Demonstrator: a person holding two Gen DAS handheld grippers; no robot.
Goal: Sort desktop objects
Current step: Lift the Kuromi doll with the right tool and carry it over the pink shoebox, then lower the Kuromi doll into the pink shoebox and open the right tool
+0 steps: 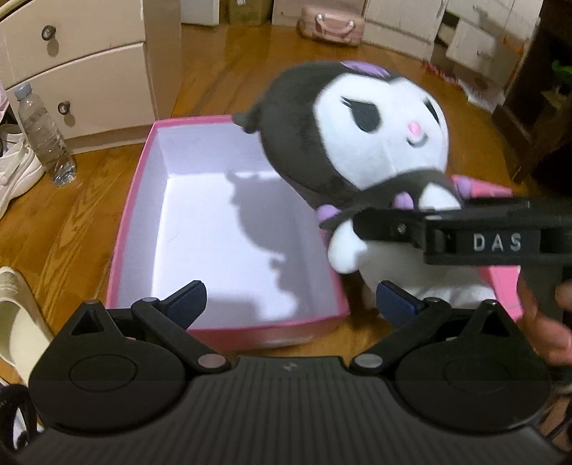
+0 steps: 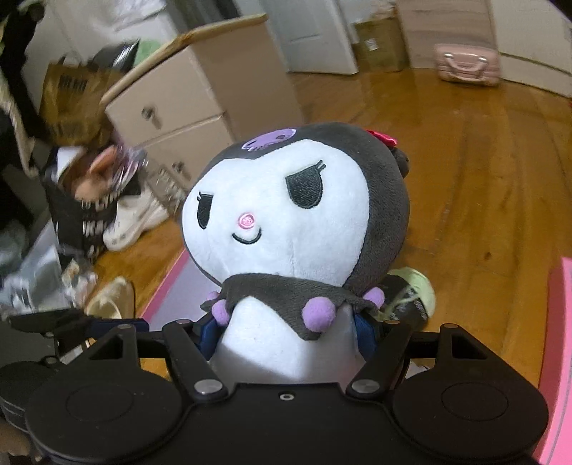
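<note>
Left wrist view: glossy wood floor [image 1: 221, 71], drawers [image 1: 82, 68], perhaps cardboard boxes [image 1: 475, 39].

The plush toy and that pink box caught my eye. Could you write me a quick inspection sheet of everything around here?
Surface: glossy wooden floor.
Job's things: plush toy held upright at the right edge of the pink box; the box's white inside holds only the toy's shadow.
Clutter: water bottle, white sneaker, pale slipper, pink case.
Grippers: right hand-held gripper shut on the toy's body; left hand-held gripper open, holding nothing, at the box's near wall.
Cables: nothing seen.
Surroundings: drawer unit, cardboard boxes, mixed pile at the right-wrist view's left edge, too blurred to name.
</note>
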